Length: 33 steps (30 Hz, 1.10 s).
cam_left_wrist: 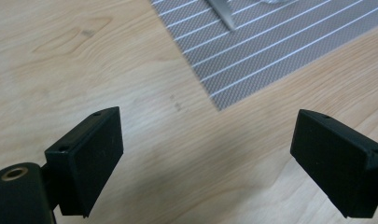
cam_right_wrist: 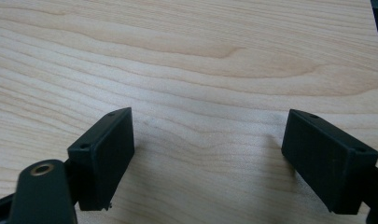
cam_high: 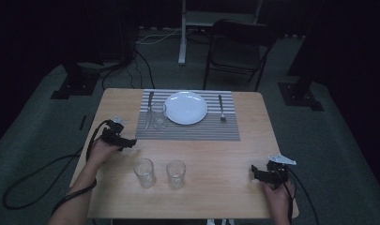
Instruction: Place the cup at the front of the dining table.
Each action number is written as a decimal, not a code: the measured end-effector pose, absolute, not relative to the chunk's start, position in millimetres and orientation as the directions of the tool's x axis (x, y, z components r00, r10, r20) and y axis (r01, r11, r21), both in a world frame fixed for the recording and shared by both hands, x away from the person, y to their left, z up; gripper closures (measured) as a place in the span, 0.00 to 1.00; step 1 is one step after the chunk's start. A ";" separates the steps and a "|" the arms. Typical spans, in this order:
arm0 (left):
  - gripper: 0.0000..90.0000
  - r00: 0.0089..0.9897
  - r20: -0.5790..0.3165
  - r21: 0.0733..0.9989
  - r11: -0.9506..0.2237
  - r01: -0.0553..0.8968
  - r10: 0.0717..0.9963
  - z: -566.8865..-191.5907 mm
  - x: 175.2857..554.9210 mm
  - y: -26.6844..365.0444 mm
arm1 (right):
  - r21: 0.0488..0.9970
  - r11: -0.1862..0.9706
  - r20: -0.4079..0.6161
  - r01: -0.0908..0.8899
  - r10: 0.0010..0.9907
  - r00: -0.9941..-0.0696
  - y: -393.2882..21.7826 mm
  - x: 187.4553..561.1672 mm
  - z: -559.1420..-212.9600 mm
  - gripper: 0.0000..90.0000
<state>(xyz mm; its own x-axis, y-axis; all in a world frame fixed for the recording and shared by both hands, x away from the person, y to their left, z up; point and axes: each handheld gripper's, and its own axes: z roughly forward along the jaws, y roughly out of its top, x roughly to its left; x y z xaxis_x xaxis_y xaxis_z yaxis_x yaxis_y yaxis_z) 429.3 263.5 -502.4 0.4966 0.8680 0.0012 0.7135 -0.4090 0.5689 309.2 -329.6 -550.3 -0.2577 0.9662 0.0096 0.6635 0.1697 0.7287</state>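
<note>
A: What sits on the table [cam_high: 234, 187]?

B: A striped grey mat [cam_high: 187, 131] lies at the far side, and a white plate [cam_high: 186, 107] rests on its middle. A knife [cam_high: 149, 107] lies on the mat left of the plate, a fork [cam_high: 221, 108] to the plate's right. A clear glass [cam_high: 158, 115] stands on the mat between knife and plate, just beside the plate's rim.

A: Any glasses off the mat?

B: Two. The left tumbler [cam_high: 144, 173] and the right tumbler [cam_high: 176, 174] stand upright side by side on bare wood, near the front edge and apart from each other.

A: Where is the left gripper [cam_high: 129, 142]?

B: Held in the person's left hand [cam_high: 101, 151] at the table's left side, near the mat's near-left corner. In its own view the left gripper [cam_left_wrist: 205, 154] has its jaws spread wide with only bare wood between them; the mat [cam_left_wrist: 280, 42] corner and the knife [cam_left_wrist: 222, 13] tip lie ahead.

A: And the right gripper [cam_high: 254, 169]?

B: Held in the right hand [cam_high: 277, 194] near the front right corner, well apart from the tumblers. From its own camera the right gripper [cam_right_wrist: 207, 156] is likewise released, jaws wide over plain wood [cam_right_wrist: 186, 60], grasping nothing.

A: Anything beyond the table?

B: A dark folding chair [cam_high: 239, 47] stands on the floor past the far edge.
</note>
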 end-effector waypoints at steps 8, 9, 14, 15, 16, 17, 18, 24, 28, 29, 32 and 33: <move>0.11 0.450 -0.001 0.572 -0.369 0.733 0.893 -507.4 417.6 286.9 | 0.729 0.169 0.010 0.664 0.966 -0.257 -329.6 309.2 -550.3 0.19; 0.11 0.446 -0.002 0.573 -0.365 0.734 0.895 -507.7 416.7 288.5 | 0.728 0.169 0.010 0.664 0.966 -0.257 -329.6 309.2 -550.2 0.19; 0.11 0.426 -0.001 0.580 -0.346 0.737 0.905 -507.4 410.1 297.4 | 0.729 0.169 0.010 0.664 0.966 -0.258 -329.6 309.2 -550.3 0.19; 0.11 0.415 0.005 0.586 -0.339 0.736 0.910 -507.0 407.7 298.8 | 0.728 0.169 0.010 0.664 0.966 -0.257 -329.6 309.2 -550.2 0.19; 0.11 0.409 0.008 0.592 -0.335 0.734 0.912 -506.9 406.3 299.6 | 0.728 0.169 0.011 0.664 0.966 -0.257 -329.5 309.2 -550.2 0.19; 0.11 0.404 0.004 0.597 -0.327 0.733 0.915 -506.6 404.4 300.8 | 0.728 0.169 0.010 0.664 0.966 -0.257 -329.6 309.2 -550.2 0.19; 0.11 0.394 0.010 0.604 -0.320 0.730 0.919 -506.5 402.2 301.8 | 0.728 0.169 0.010 0.664 0.966 -0.257 -329.6 309.2 -550.2 0.19; 0.11 0.365 0.031 0.619 -0.305 0.724 0.930 -507.7 391.0 308.6 | 0.729 0.169 0.010 0.664 0.966 -0.257 -329.6 309.2 -550.3 0.19; 0.11 0.334 0.031 0.632 -0.277 0.724 0.942 -508.4 383.9 316.3 | 0.729 0.169 0.010 0.664 0.966 -0.258 -329.6 309.2 -550.2 0.19; 0.11 0.332 0.025 0.635 -0.271 0.724 0.943 -508.4 382.1 318.5 | 0.729 0.169 0.010 0.664 0.966 -0.257 -329.6 309.2 -550.2 0.19; 0.11 0.310 0.031 0.648 -0.256 0.717 0.950 -509.1 375.8 323.6 | 0.729 0.169 0.010 0.664 0.966 -0.257 -329.6 309.2 -550.2 0.19; 0.11 0.302 0.036 0.649 -0.252 0.718 0.953 -509.7 373.4 325.3 | 0.728 0.169 0.011 0.664 0.966 -0.257 -329.5 309.2 -550.2 0.19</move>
<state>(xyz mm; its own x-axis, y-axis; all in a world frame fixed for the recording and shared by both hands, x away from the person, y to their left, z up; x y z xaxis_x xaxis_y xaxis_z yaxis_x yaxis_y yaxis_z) 373.4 325.3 -509.7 0.3018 0.9527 0.0357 0.7175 -0.2517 0.6495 309.2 -329.5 -550.2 -0.2571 0.9663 0.0107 0.6640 0.1686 0.7285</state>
